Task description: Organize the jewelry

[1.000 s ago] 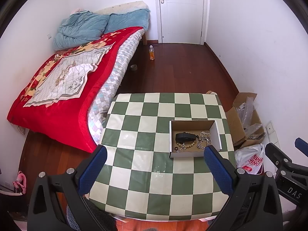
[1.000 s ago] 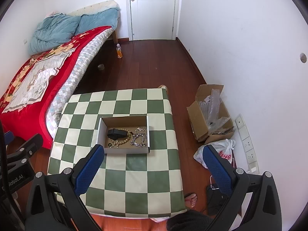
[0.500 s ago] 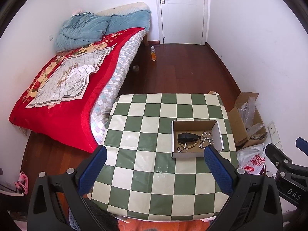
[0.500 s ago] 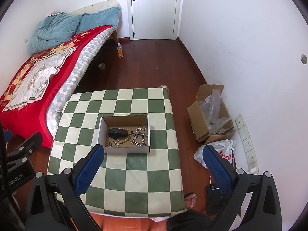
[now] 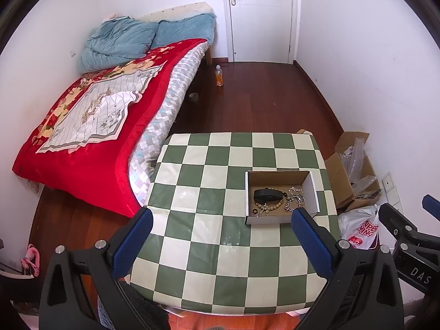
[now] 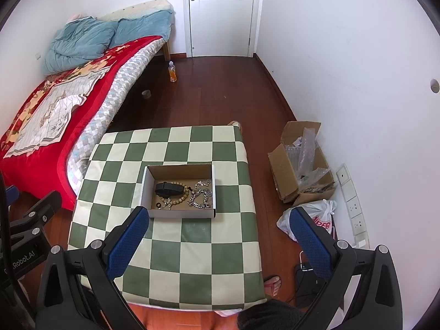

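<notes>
A shallow cardboard box (image 5: 312, 192) (image 6: 147, 187) sits on the green-and-cream checkered table (image 5: 209, 236) (image 6: 192, 253). Inside lie a black watch-like piece (image 5: 266, 194) (image 6: 167, 188), a wooden bead bracelet (image 5: 272, 206) (image 6: 180, 198) and silver chains (image 5: 295, 199) (image 6: 202, 198). My left gripper (image 5: 221, 216) hangs open high above the table, the box by its right finger. My right gripper (image 6: 220, 216) is also open, well above the table, with the box just beyond its left finger. Nothing is held.
A bed with a red blanket (image 5: 90, 126) stands left of the table. An open carton of plastic wrap (image 6: 302, 162) and a white shopping bag (image 6: 313, 217) lie on the wooden floor at right. A bottle (image 6: 172, 73) stands near the door. A bare foot (image 6: 272, 284) shows below.
Both views have shifted slightly, with the table and box drifting a little in frame. Both grippers stay open and nothing in the box has moved.
</notes>
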`<move>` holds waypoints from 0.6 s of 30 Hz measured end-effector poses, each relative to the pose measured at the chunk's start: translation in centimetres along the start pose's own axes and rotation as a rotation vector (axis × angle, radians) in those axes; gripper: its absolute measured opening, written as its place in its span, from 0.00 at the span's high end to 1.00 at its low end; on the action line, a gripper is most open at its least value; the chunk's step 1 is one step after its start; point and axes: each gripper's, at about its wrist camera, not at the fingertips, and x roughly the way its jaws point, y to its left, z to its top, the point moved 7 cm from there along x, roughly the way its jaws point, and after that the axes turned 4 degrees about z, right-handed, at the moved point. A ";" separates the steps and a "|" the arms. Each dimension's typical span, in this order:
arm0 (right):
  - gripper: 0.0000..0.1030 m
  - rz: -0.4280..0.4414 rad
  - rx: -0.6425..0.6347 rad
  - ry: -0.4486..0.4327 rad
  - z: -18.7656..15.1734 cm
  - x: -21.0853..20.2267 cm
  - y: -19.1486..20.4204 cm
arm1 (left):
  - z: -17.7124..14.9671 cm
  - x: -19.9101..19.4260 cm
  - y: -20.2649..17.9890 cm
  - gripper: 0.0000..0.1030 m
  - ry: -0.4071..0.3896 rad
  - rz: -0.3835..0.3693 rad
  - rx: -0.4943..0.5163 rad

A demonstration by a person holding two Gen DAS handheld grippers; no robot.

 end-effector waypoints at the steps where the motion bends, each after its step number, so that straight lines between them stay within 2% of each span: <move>1: 0.00 0.000 0.000 0.001 0.0 0.0 0.0 | 0.0 0.0 0.1 0.00 -0.001 0.002 0.000; 18: 0.00 0.003 -0.006 -0.006 0.3 -0.4 0.4 | 0.2 -0.1 0.2 0.00 -0.008 0.004 -0.003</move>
